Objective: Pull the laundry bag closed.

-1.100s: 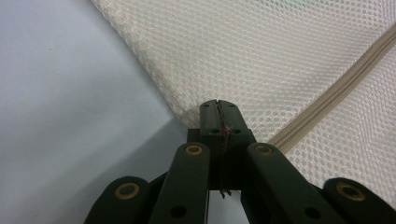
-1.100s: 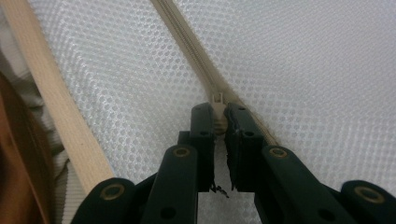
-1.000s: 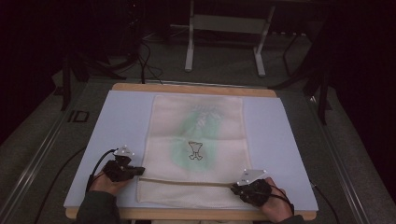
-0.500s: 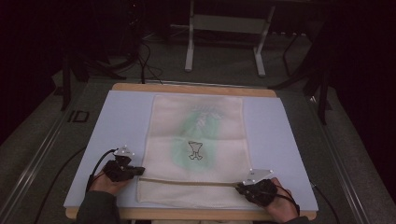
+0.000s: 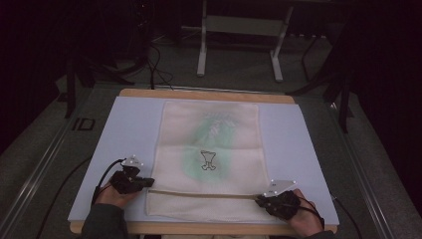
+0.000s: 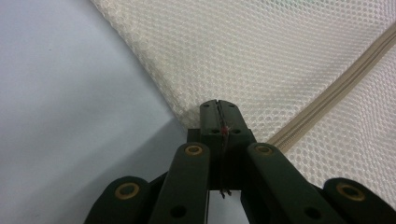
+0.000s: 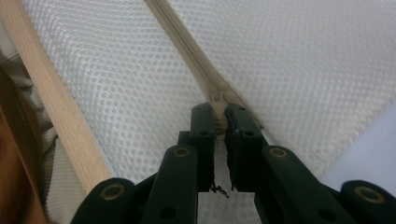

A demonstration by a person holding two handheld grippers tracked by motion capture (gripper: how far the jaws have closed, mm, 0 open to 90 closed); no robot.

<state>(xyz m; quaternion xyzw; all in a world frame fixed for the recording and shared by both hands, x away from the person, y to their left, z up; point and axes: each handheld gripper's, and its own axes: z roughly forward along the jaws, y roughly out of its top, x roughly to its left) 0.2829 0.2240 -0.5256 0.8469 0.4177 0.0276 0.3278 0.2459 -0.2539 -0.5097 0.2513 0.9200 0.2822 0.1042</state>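
Note:
A cream mesh laundry bag (image 5: 209, 134) lies flat on the pale mat (image 5: 124, 134), with a green item and a black print (image 5: 209, 162) showing through it. A beige zipper (image 5: 199, 193) runs across its near end. My left gripper (image 5: 149, 183) is shut on the bag's left edge (image 6: 205, 105), just beside the zipper's end (image 6: 336, 93). My right gripper (image 5: 260, 199) sits at the zipper's right end, shut on the zipper pull (image 7: 218, 103). A closed zipper track (image 7: 177, 37) stretches away from the jaws across the mesh (image 7: 299, 56).
The mat covers a wooden table whose edge (image 7: 51, 102) runs close to the right gripper. Bare mat (image 6: 70, 93) lies left of the bag. Beyond the table stand a white metal frame (image 5: 239, 30) and cables on a dark floor.
My right gripper has shifted a little to the right along the zipper line. The left gripper and the bag have stayed put.

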